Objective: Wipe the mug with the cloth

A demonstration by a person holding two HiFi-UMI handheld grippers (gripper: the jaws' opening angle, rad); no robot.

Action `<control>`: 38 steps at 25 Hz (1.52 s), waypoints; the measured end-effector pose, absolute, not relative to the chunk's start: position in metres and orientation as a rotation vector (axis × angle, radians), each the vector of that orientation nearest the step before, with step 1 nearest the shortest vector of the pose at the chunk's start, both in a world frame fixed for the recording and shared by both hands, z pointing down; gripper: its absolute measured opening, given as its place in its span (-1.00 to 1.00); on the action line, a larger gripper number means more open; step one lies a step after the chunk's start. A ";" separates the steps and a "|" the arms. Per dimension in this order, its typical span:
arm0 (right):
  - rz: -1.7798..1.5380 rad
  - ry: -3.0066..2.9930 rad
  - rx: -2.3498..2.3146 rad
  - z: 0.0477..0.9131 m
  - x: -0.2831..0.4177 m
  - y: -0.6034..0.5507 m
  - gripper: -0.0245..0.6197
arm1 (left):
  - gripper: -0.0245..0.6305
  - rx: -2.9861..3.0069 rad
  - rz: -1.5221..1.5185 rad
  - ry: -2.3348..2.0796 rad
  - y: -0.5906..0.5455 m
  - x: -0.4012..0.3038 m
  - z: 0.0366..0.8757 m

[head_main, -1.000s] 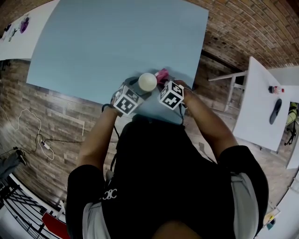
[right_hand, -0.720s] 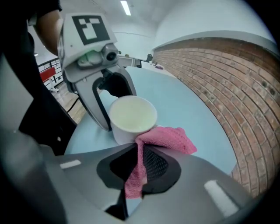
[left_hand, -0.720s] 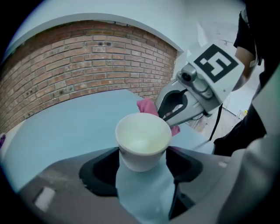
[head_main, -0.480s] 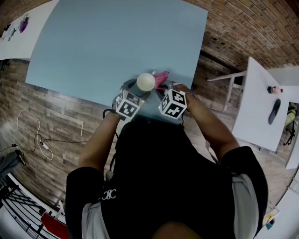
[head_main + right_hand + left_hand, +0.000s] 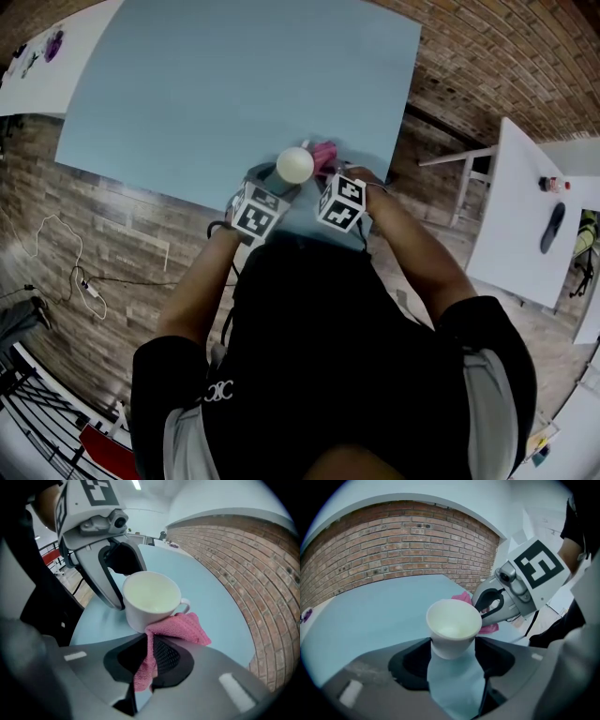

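Mug (image 5: 295,165), white and empty, stands upright on the light blue table (image 5: 234,75) near its front edge, directly ahead of the person. Both grippers converge on it from the near side.

Left gripper (image 5: 452,654): the mug's lower body sits between its two jaws. The jaws have just been closing, and in the left gripper view both pads lie against the mug's wall, one on either side. The rim and upper body rise clear above the jaws.

Right gripper (image 5: 149,645): its jaws are pressed together on a pink cloth (image 5: 180,627). One end of the cloth hangs down between the jaws. The other end is bunched above them and lies against the mug's outer wall, just below the handle (image 5: 186,604).

In the head view, the cloth shows as a pink patch touching the mug's right side. The two marker cubes sit side by side, just nearer the person than the mug.
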State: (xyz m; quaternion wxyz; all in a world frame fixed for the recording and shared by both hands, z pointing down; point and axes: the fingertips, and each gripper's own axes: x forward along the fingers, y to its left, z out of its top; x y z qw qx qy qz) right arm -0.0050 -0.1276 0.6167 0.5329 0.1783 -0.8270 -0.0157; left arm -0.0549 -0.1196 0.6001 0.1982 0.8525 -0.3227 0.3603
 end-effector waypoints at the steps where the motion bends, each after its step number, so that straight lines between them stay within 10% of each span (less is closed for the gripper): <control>1: -0.051 -1.976 0.430 0.611 -0.005 -0.126 -0.80 | -0.03 2.386 1.009 -0.900 -0.118 -0.055 0.600; 16: -0.003 -1.967 0.383 0.623 -0.024 -0.099 -0.80 | -0.15 2.338 0.985 -0.988 -0.120 -0.064 0.604; 29: 0.004 -1.993 0.401 0.620 -0.036 -0.111 -0.80 | -0.76 2.297 1.025 -0.926 -0.096 -0.049 0.634; 38: 0.282 -2.224 0.557 0.592 -0.028 -0.110 -0.80 | -0.93 2.213 0.544 -1.133 -0.101 -0.118 0.586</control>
